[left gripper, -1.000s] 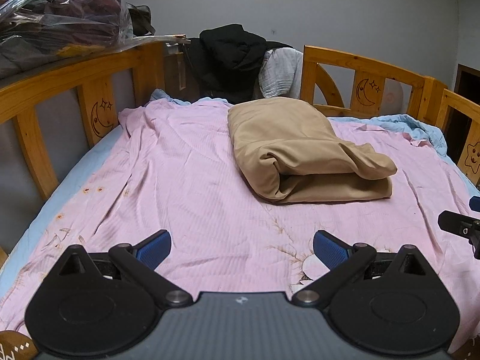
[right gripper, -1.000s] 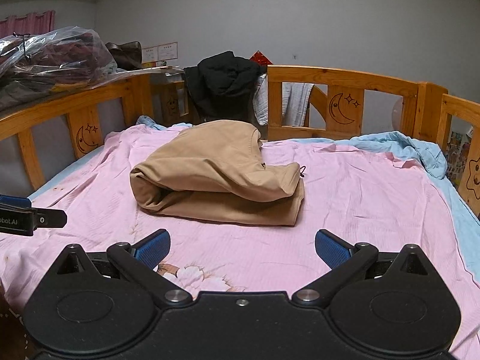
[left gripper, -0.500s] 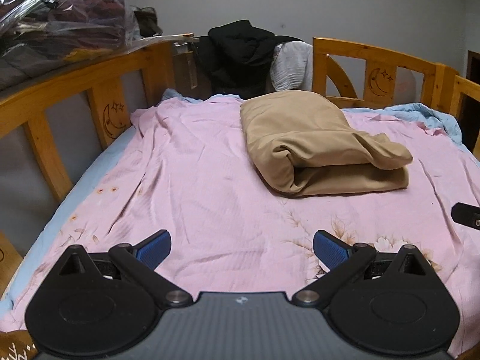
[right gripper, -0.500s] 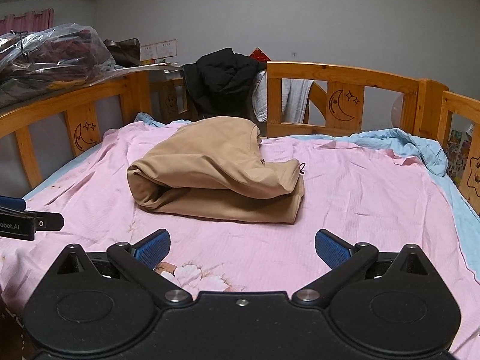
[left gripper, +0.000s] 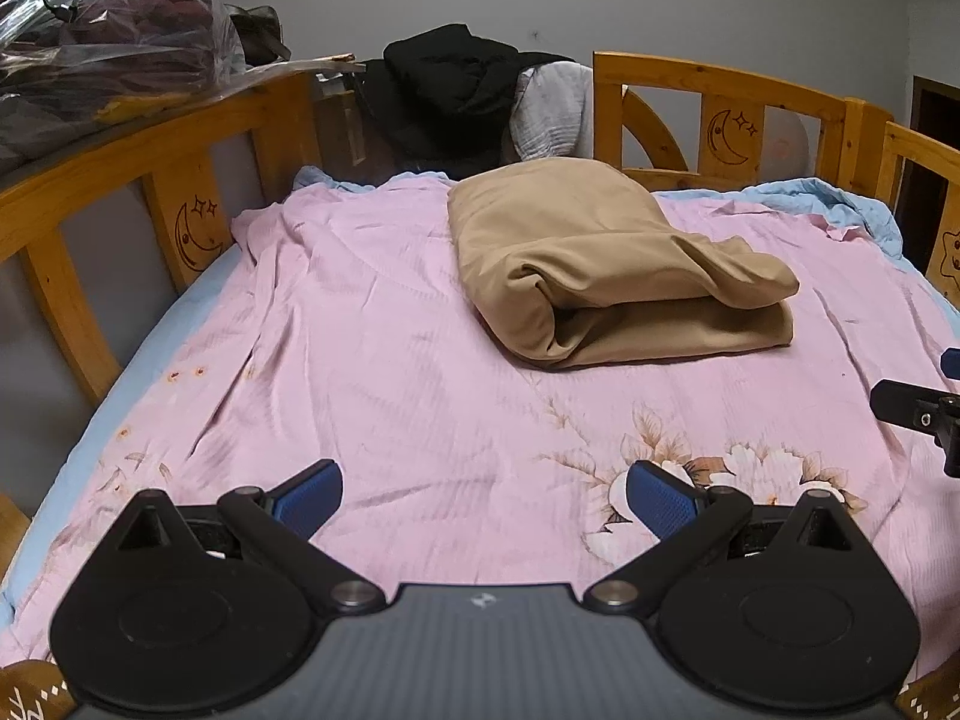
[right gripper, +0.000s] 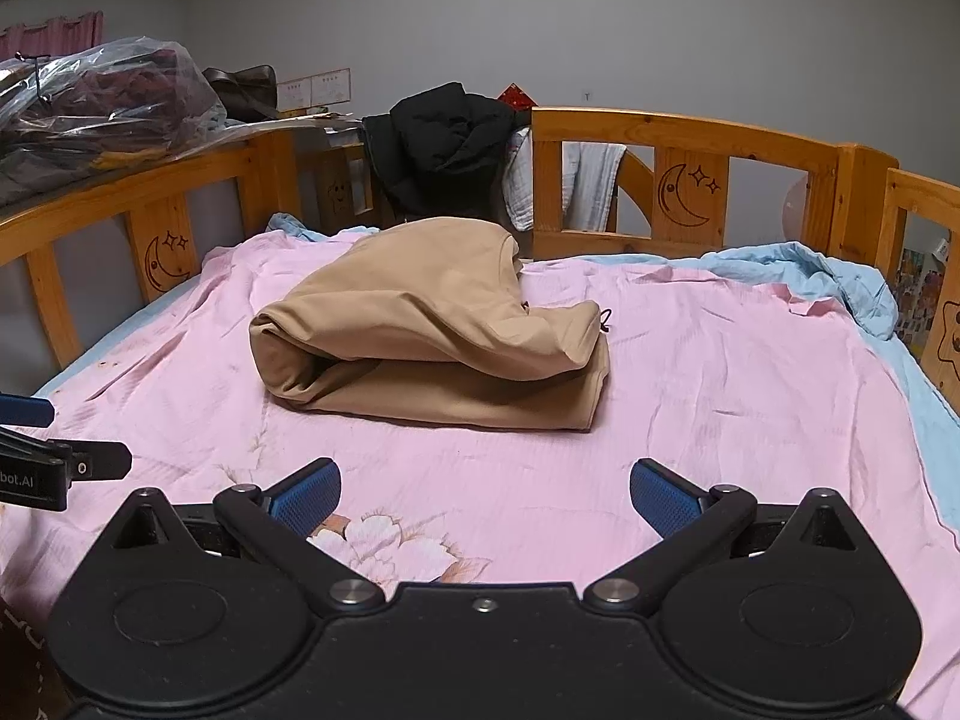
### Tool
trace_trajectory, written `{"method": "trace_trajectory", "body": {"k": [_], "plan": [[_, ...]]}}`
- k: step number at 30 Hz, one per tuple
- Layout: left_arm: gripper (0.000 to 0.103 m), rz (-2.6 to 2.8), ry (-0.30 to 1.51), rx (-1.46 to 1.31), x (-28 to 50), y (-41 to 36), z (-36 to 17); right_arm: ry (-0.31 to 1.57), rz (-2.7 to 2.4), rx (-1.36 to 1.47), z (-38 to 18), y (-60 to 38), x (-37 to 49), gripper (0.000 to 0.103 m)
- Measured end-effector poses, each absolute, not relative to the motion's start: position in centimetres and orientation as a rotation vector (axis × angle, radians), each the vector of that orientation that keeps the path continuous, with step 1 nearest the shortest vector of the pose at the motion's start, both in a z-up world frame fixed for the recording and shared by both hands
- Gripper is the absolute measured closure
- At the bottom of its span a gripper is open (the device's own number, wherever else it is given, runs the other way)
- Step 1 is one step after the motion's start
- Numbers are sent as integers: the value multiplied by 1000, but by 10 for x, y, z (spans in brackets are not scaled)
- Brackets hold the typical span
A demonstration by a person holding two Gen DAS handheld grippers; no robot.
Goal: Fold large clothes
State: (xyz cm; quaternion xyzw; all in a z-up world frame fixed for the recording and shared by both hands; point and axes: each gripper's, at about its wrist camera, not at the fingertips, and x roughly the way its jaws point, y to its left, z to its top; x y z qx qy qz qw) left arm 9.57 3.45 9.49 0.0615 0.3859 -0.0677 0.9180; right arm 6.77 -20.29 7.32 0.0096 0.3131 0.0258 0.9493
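Observation:
A tan garment lies folded in a thick bundle on the pink floral bedsheet, toward the far middle of the bed. It also shows in the right wrist view. My left gripper is open and empty, held above the sheet well short of the garment. My right gripper is open and empty, also short of the garment. The right gripper shows at the right edge of the left wrist view. The left gripper shows at the left edge of the right wrist view.
A wooden bed rail with moon carvings rings the bed. A black jacket and a pale cloth hang on the far rail. A plastic bag of clothes sits beyond the left rail. A light blue sheet is bunched at the right.
Both grippers have stayed open and empty. The left wrist view has shifted slightly, with the garment sitting a bit more to the right and nearer. The garment has not moved on the bed.

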Motion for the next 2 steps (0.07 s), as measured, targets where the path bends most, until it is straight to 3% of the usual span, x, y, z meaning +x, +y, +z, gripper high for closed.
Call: {"method": "trace_trajectory", "body": {"k": [2], "plan": [[1, -136, 806, 125, 97, 34, 93, 641, 51, 20, 72, -203, 68, 1]]}}
